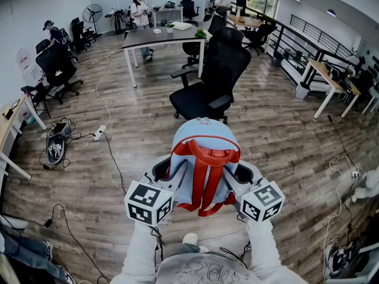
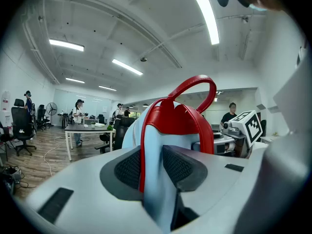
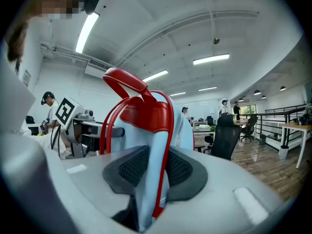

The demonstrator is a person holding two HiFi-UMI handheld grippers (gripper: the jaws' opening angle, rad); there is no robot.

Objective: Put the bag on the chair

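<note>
A light-blue backpack [image 1: 204, 149] with red straps and a red top handle hangs in the air between my two grippers. My left gripper [image 1: 169, 173] is shut on the bag's left side; in the left gripper view its dark pads [image 2: 178, 165] pinch a fold of the blue cloth [image 2: 156, 179]. My right gripper [image 1: 240, 176] is shut on the bag's right side, where the pads [image 3: 178, 168] clamp blue cloth with red piping [image 3: 152, 179]. The black office chair [image 1: 213, 78] stands just beyond the bag, its seat facing me.
A grey table [image 1: 160, 37] stands behind the chair, with people near it. More chairs [image 1: 56, 70] line the left wall. Cables and a power strip [image 1: 99, 132] lie on the wooden floor at left. Desks [image 1: 331, 81] and a railing run along the right.
</note>
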